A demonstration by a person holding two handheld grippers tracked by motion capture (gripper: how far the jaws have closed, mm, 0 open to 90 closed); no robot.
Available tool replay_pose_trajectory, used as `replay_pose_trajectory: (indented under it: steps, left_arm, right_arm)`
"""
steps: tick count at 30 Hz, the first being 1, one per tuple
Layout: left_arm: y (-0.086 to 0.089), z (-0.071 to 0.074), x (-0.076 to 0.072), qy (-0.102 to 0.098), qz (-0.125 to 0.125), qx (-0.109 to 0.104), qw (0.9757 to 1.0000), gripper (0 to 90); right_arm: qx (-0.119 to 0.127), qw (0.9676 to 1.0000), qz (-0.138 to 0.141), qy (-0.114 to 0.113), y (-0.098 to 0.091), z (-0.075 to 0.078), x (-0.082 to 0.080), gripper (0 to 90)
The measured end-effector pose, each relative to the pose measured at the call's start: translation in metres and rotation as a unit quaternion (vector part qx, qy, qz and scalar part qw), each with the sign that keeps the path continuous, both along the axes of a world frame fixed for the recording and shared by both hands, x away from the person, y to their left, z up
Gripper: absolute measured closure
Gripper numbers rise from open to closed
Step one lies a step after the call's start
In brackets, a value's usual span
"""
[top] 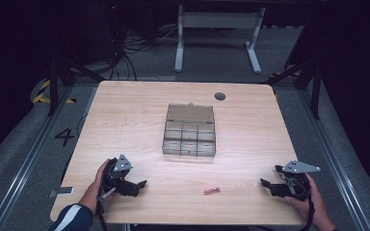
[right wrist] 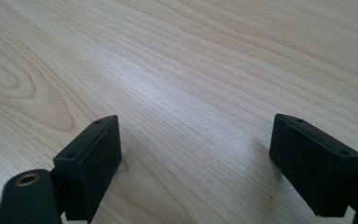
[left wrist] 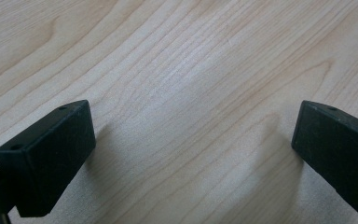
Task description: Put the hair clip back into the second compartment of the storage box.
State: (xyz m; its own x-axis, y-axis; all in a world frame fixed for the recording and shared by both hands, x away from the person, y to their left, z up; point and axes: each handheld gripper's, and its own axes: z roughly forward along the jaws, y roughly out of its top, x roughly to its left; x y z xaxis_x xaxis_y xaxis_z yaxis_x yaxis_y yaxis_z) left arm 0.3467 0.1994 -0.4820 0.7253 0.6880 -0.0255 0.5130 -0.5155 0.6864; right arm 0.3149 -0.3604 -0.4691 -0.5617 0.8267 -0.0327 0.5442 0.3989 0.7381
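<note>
High view, near edge: the left gripper (top: 137,185) and right gripper (top: 266,184) rested low on the wooden table (top: 125,125), each in a hand, tips turned inward.
Left gripper jaws: stood wide apart over bare wood, nothing between them.
Right gripper jaws: likewise spread wide, empty.
Between the grippers: a small pink piece (top: 212,190) lay flat, nearer the right gripper.
Farther back: a clear compartment box (top: 189,131) sat mid-table, lid raised.
</note>
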Motion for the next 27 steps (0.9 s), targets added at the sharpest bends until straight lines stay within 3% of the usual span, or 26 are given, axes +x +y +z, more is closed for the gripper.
replay_pose_trajectory:
  steps: [19, 23, 27]
  left_arm:
    - [0.0030, -0.0001, 0.0016, -0.002, -0.018, 0.000, 0.9998, 0.4]
    - [0.0039, -0.0002, 0.0003, -0.002, -0.011, 0.000, 0.9999, 0.5]
    - [0.0043, -0.0002, 0.0001, -0.002, -0.011, -0.001, 0.9999, 0.5]
  right_arm:
    - [-0.004, 1.0000, -0.003, 0.006, 0.0015, 0.0014, 0.0006, 17.5]
    - [0.000, 0.9998, 0.019, 0.005, -0.0012, 0.0015, -0.0001, 20.9]
    - [0.001, 0.9992, 0.040, -0.001, 0.0005, 0.0021, -0.0016, 30.9]
